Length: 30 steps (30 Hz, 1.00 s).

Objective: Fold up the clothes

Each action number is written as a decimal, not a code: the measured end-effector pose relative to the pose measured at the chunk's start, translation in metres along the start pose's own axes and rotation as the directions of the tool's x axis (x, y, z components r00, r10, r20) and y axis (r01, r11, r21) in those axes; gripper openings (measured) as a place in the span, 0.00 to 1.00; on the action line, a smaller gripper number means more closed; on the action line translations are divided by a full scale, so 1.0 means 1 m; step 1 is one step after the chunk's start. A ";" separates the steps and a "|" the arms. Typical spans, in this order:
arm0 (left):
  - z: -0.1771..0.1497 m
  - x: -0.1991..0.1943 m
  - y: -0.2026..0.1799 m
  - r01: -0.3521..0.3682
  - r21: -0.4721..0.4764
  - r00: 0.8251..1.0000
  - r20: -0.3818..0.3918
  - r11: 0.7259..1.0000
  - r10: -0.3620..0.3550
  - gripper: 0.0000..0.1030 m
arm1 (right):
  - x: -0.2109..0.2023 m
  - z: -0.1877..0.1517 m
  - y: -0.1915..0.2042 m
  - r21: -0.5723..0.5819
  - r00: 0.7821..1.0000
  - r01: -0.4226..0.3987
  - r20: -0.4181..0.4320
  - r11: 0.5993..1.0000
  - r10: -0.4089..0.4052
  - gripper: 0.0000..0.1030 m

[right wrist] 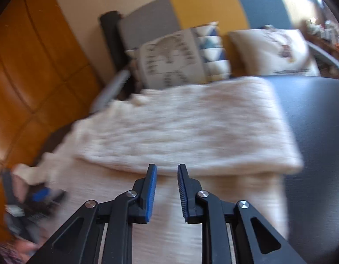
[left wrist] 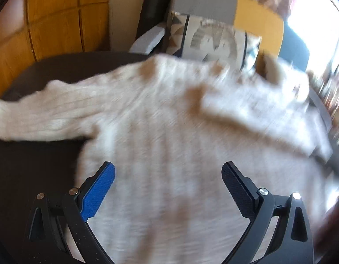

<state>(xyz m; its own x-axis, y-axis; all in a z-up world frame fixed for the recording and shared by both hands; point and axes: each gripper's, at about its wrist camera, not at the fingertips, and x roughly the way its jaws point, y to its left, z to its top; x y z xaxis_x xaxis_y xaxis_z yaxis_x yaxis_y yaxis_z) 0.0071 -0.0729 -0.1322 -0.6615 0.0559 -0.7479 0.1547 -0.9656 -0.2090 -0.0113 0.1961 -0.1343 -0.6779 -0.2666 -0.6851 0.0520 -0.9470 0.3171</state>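
**Sweater on the dark table, one sleeve folded across the body**

Sweater (left wrist: 160, 118), cream and ribbed, lies flat on a dark round table (left wrist: 26, 171). We read both wrist views from left to right; both are blurred by motion.

Left wrist view. At the far left we see orange floor tiles (left wrist: 59, 22), then the bare table edge. One sleeve (left wrist: 37, 114) stretches out to the left, its cuff running off the picture's edge. The body of the garment fills the middle. At right, a second layer of the knit (left wrist: 257, 110) lies folded over the body. Behind the table stands a sofa (left wrist: 204, 2) carrying a patterned cushion (left wrist: 213, 39). Our left gripper (left wrist: 168, 189) hovers above the lower body of the garment, its jaws standing wide apart with nothing between the blue pads.

Right wrist view. At far left the same tiles appear, and below them, blurred, we make out the other gripper (right wrist: 40, 194) beside the cloth's left edge. In the middle, the folded layer (right wrist: 187, 132) lies across the body, its near edge just ahead of our right gripper (right wrist: 167, 177). The jaws are a narrow gap apart, and no cloth is caught between them; the fabric lies beneath. At right, bare table (right wrist: 319, 143) shows beside the garment's edge. Beyond it, the sofa's grey, yellow and blue back panels hold two patterned cushions and a pale cushion (right wrist: 275, 50).
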 end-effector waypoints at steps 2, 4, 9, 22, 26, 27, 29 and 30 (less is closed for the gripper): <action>0.020 -0.002 -0.014 0.016 -0.022 1.000 0.023 1.000 -0.015 0.97 | -0.003 -0.009 -0.023 0.052 1.000 0.014 0.009 0.999 -0.014 0.15; 0.043 0.004 -0.028 0.004 -0.030 1.000 0.015 1.000 -0.003 0.97 | -0.009 -0.013 -0.038 0.118 0.999 0.005 0.035 0.993 -0.009 0.09; 0.058 0.041 -0.050 -0.058 -0.039 0.996 -0.070 0.998 0.055 0.97 | -0.013 -0.013 -0.037 0.115 0.998 0.030 0.058 0.993 -0.037 0.09; 0.062 0.059 -0.073 -0.059 -0.053 0.998 -0.029 0.997 0.058 0.71 | -0.029 -0.013 -0.058 0.216 0.989 -0.037 0.147 0.976 0.004 0.12; 0.070 0.058 -0.072 0.009 -0.035 0.999 -0.034 0.999 -0.010 0.32 | -0.040 -0.017 -0.078 0.322 0.980 -0.028 0.194 0.946 -0.037 0.13; 0.073 0.059 -0.069 0.030 -0.053 0.999 -0.042 0.998 -0.032 0.27 | -0.040 -0.017 -0.081 0.335 0.980 -0.035 0.197 0.941 -0.033 0.13; 0.077 0.059 -0.059 0.060 -0.115 0.997 -0.047 0.992 -0.066 0.20 | -0.041 -0.018 -0.082 0.338 0.979 -0.044 0.202 0.940 -0.027 0.13; 0.078 0.058 -0.053 0.074 -0.148 0.996 -0.046 0.986 -0.081 0.17 | -0.042 -0.018 -0.083 0.341 0.978 -0.050 0.206 0.939 -0.022 0.13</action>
<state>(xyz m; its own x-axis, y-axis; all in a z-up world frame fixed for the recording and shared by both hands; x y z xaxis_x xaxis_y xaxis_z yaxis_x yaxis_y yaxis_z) -0.0969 -0.0379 -0.1156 -0.6375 0.1459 -0.7565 0.2123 -0.9106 -0.3545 0.0258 0.2825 -0.1438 -0.8152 -0.2030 -0.5425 -0.1674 -0.8141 0.5561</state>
